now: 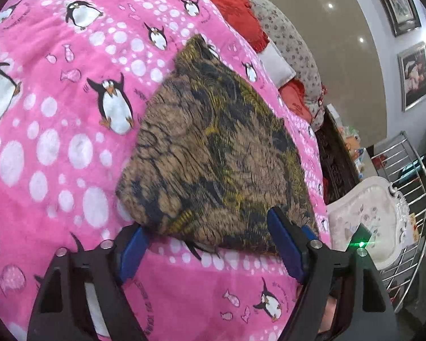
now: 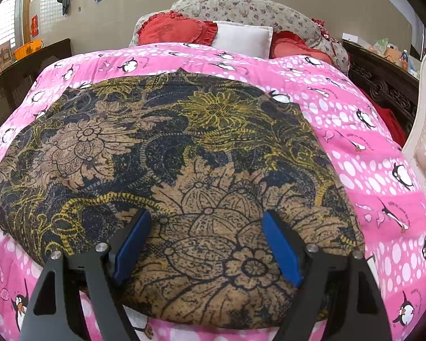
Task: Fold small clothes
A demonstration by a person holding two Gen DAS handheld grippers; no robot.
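Right wrist: floral cloth (image 2: 167,153) under spread tool (image 2: 207,244), pink blanket (image 2: 369,130) beneath

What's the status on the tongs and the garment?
Left tongs open, at garment edge. Right tongs open over floral garment, flat on pink blanket. Nothing in the way.

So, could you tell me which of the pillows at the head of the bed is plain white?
The white pillow, lying between the two red frilled cushions; unlike them it is plain, unfrilled.
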